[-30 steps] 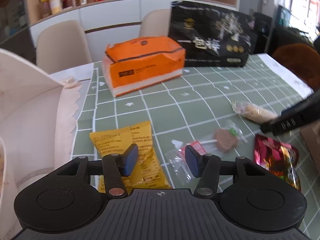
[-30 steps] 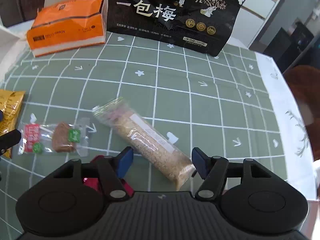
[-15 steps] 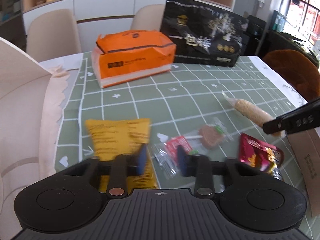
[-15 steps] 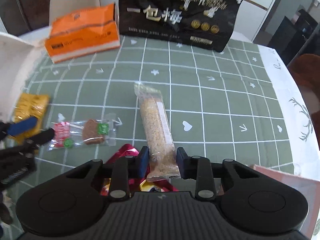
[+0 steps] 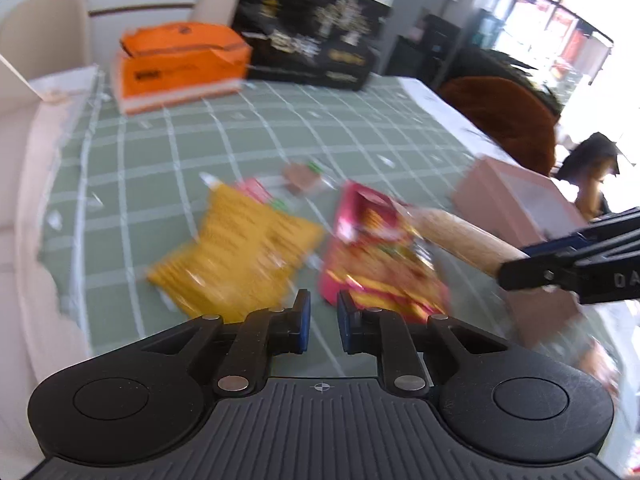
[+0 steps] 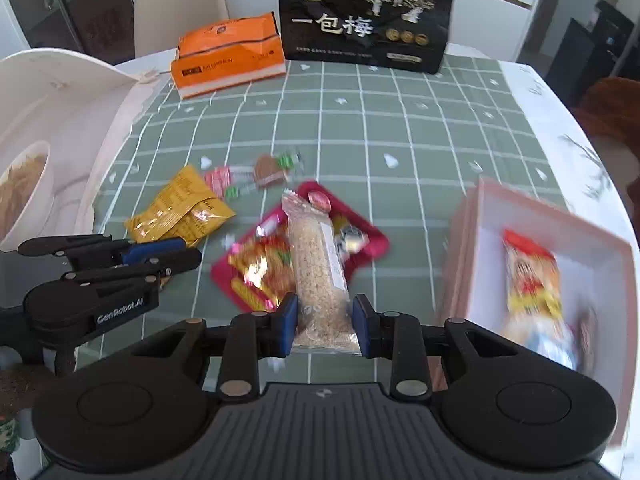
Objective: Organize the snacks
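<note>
Gripping with the jaws of the right gripper (image 6: 324,316), set narrow and pressed on the near end of the grain bar (image 6: 316,256), raised above the red packet (image 6: 256,268) and pointing away. Judged light and fairly stiff, yet crumbly under a hard squeeze and slick in its clear wrapper; best held as here, across the width near one end, or nearer the middle to stop drooping. Closing the jaws of the left gripper (image 5: 323,320) to a slim gap, with nothing seen between them, only bare desk (image 5: 160,184). Just beyond, lying flat, the yellow packet (image 5: 236,256): soft, puffy, crinkly, likely slippery, so better pinched at a sealed edge than across the belly. Farther off, by its far corner, a small clear-wrapped snack (image 5: 304,172). To the right, near the desk's edge, the pink box (image 6: 468,248) with one packet (image 6: 532,280) inside, probably the place for the bar.
</note>
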